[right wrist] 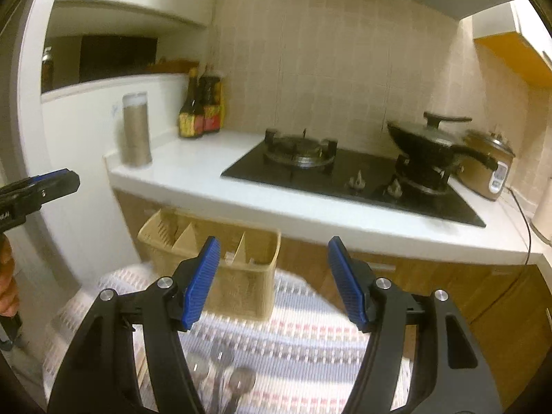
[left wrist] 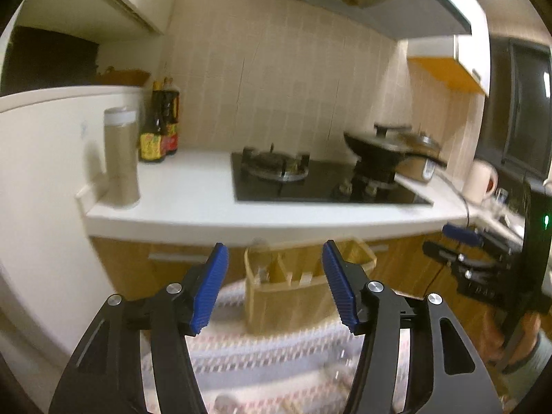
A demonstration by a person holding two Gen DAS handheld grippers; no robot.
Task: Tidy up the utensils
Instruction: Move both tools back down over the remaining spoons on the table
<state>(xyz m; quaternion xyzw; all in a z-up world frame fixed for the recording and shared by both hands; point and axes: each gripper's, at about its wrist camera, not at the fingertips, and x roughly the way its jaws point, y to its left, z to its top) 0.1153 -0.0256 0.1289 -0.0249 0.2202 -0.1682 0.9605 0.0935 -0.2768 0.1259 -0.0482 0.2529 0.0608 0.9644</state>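
Right wrist: spoons (right wrist: pixel 220 376) lie below open hand-held gripper (right wrist: pixel 272 258).

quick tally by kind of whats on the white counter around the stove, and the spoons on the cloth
Sauce bottles: 2
Tall canister with white lid: 1
Lidded black pan: 1
Rice cooker: 1
Spoons on the striped cloth: 3, as far as the blur shows
Total: 8

Motion blurs both views. The spoons (right wrist: pixel 220 376) are smeared and run off the bottom edge behind the right gripper (right wrist: pixel 272 283). What sits in the caddy (left wrist: pixel 293 296) is too blurred to tell. The hand (left wrist: pixel 500 334) is mostly hidden.
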